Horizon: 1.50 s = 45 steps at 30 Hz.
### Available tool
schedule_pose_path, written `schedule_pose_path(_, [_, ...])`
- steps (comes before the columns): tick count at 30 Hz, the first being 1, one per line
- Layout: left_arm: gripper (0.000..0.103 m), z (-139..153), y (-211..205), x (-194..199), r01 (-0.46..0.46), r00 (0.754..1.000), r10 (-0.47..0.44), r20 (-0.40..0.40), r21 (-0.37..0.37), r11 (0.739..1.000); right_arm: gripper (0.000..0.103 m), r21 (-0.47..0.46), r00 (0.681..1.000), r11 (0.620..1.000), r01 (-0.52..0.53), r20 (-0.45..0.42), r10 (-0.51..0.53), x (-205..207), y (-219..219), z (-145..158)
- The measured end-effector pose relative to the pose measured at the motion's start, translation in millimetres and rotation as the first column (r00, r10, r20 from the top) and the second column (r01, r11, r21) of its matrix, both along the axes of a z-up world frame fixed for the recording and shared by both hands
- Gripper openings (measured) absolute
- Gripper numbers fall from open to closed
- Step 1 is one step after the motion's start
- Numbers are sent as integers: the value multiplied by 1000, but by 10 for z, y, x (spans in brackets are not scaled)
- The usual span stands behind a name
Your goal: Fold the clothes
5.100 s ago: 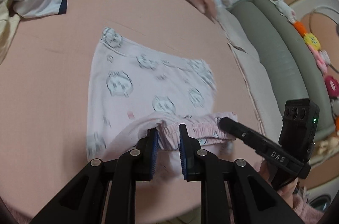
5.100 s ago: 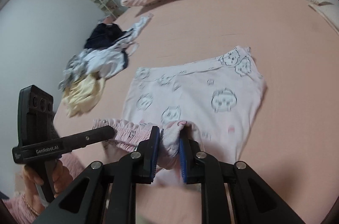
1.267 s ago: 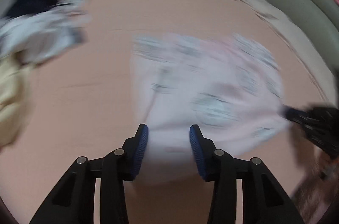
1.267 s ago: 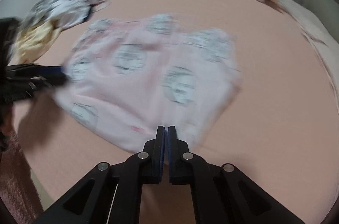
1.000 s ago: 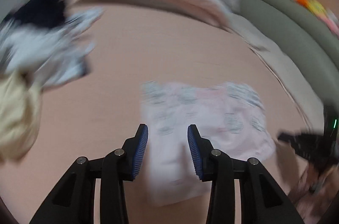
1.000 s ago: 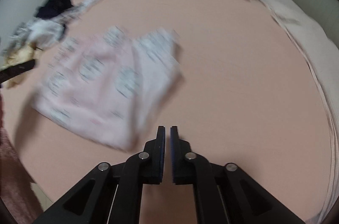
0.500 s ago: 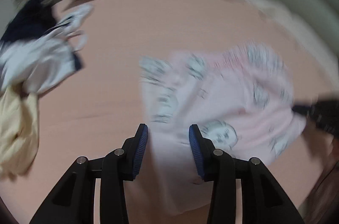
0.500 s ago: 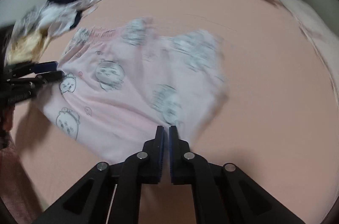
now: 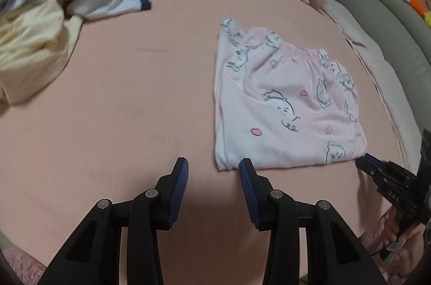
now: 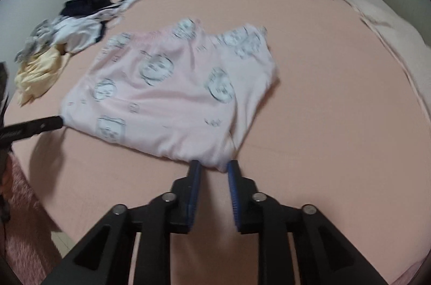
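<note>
My pink shorts (image 9: 282, 101) lie folded flat on the pink bed (image 9: 134, 101), toward its right edge. They are pale pink with a print of grey cartoon animals and small hearts. The gathered waistband faces the far edge by the bedding, and the straight folded hem faces the near edge.

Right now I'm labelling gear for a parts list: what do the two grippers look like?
Both the left gripper and right gripper are matte black, angular two-finger tools with ribbed blue pads and silver screws at the joints. The right one's body carries small white lettering.
</note>
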<state>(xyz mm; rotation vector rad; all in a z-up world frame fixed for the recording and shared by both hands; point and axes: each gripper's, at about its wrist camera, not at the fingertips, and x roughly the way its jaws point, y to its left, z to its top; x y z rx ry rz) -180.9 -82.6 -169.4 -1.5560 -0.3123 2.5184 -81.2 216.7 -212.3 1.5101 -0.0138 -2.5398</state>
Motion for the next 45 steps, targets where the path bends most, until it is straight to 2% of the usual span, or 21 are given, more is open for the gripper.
schedule_pose_path(2, [17,-58,73,44,15,1000,-14,17,-14,1000,21,-5,1000,1000,14,-17,-14,13,9,-43])
schedule_pose_path(4, [13,-74,156,48,35,999,-33,24,-79,996,19,19,999,1000,9,-35,-9,32,-20,-22])
schedule_pose_path(6, [13,-65,245,27,58,998,-54,26,-175,983,11,55,999,998,11,-49,-9,29,-40,24])
schedule_pose_path(7, [14,-56,277,22,63,998,-58,28,-220,973,11,67,998,998,22,-52,-18,7,-25,34])
schedule_pose_path(10, [15,-38,163,24,-6,999,20,38,-346,938,11,50,998,997,64,-24,-63,-33,128,70])
schedule_pose_path(11, [15,-18,70,31,-30,998,47,39,-349,937,11,48,997,996,77,-9,-77,-38,177,68])
schedule_pose_path(13, [15,77,-105,25,-75,996,84,26,-248,966,11,97,995,990,105,-12,-104,2,269,109])
schedule_pose_path(15, [15,223,-113,-32,-60,998,57,-22,-163,985,11,135,991,982,131,-27,-128,42,374,182])
schedule_pose_path(18, [16,402,171,-231,68,994,-77,-81,-116,991,16,5,993,994,106,-53,-106,-26,486,417])
schedule_pose_path(19, [20,407,329,-347,134,988,-139,-65,-82,988,16,-12,996,997,72,-57,-72,-86,446,483])
schedule_pose_path(20, [30,387,522,-480,201,979,-203,-34,-56,978,16,-12,998,1000,29,-62,-30,-189,330,523])
schedule_pose_path(22, [39,364,769,-600,264,964,-266,-15,-76,961,16,2,996,999,-53,-67,53,-453,-15,527])
schedule_pose_path(27, [39,86,1023,-941,315,948,-319,14,-195,929,16,27,983,983,-179,-38,180,-920,-617,370])
schedule_pose_path(31, [39,-117,944,-1126,278,960,-280,9,-158,948,16,-9,989,989,-147,15,147,-1217,-689,14])
schedule_pose_path(34, [41,-164,911,-1193,255,964,-264,-41,-145,956,16,-35,994,995,-96,-53,94,-1302,-677,-154])
schedule_pose_path(36, [41,-141,842,-1225,254,965,-259,-47,-101,962,11,-38,994,997,-73,-80,70,-1310,-649,-148])
schedule_pose_path(39, [41,8,573,-1263,199,979,-198,-52,21,980,10,-79,996,997,-17,-87,10,-1298,-495,-21])
schedule_pose_path(40, [41,81,515,-1242,175,982,-172,-79,26,984,10,-74,993,997,14,-117,-23,-1266,-424,78])
schedule_pose_path(42, [41,179,492,-1233,165,979,-163,-120,10,986,19,-59,980,996,71,-181,-81,-1233,-330,251])
schedule_pose_path(43, [41,197,507,-1238,175,977,-174,-122,0,985,19,-77,983,996,50,-172,-63,-1256,-334,283])
schedule_pose_path(45, [41,42,701,-1299,277,961,-278,-5,-32,960,19,-118,993,992,-45,-115,31,-1340,-438,270])
